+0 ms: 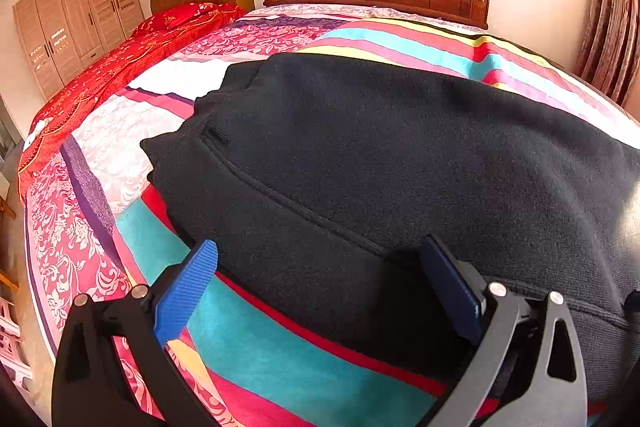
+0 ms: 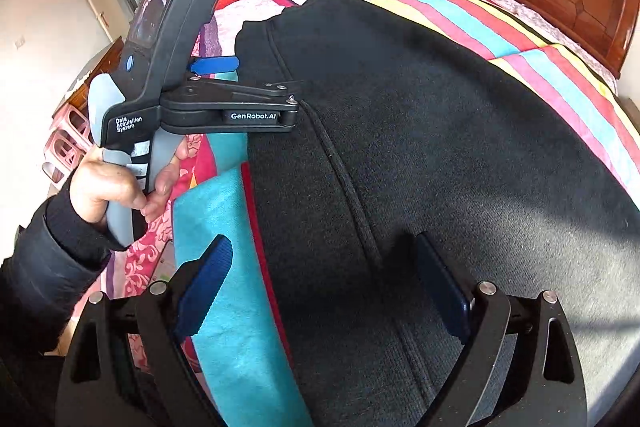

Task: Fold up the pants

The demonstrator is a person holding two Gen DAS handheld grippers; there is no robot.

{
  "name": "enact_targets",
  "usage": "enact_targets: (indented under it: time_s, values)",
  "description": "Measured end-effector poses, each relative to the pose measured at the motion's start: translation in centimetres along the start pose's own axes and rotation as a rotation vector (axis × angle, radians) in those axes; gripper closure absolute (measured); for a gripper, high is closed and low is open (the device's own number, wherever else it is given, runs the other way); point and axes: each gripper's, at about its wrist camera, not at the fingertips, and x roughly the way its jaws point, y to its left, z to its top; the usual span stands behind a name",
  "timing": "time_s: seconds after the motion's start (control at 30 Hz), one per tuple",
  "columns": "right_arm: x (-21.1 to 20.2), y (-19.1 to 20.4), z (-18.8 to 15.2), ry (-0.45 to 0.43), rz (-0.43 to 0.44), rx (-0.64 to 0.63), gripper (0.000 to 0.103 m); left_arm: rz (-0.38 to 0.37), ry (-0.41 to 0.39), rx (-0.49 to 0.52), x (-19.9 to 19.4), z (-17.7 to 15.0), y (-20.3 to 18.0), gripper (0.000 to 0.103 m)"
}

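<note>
Your striped, plush bedspread [image 1: 256, 355] fills the bed, black fleecy pants [image 1: 400, 163] lie folded flat at centre, raised seam running toward 11 o'clock, your left gripper [image 1: 320, 291] and right gripper [image 2: 320, 287] both spread wide, ribbed blue pads [image 1: 186, 291] pinching nothing.

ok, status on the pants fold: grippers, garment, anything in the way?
Left gripper open, right gripper open, both empty at the near edge. Black pants flat on the striped bedspread. Nothing in the way.
</note>
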Motion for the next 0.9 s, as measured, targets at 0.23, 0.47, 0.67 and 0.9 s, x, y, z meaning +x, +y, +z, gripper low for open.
enact_targets:
  time_s: [0.23,0.47,0.67,0.9]
  values:
    - [-1.5,-0.7,-2.1,-0.017,0.035,0.088,0.013,-0.011,0.011,-0.014,0.2,0.0,0.2,0.002]
    - [-4.4,-1.6,-3.7,-0.056,0.069,0.186,0.013,-0.014,0.011,-0.012,0.5,0.0,0.3,0.002]
    - [-5.4,-0.9,-6.6,-0.038,0.048,0.158,0.013,-0.012,0.013,-0.011,0.5,0.0,0.3,0.002]
    - [-8.7,-3.0,-10.5,-0.084,-0.062,0.309,0.013,-0.015,0.046,-0.028,0.1,0.4,0.3,0.002]
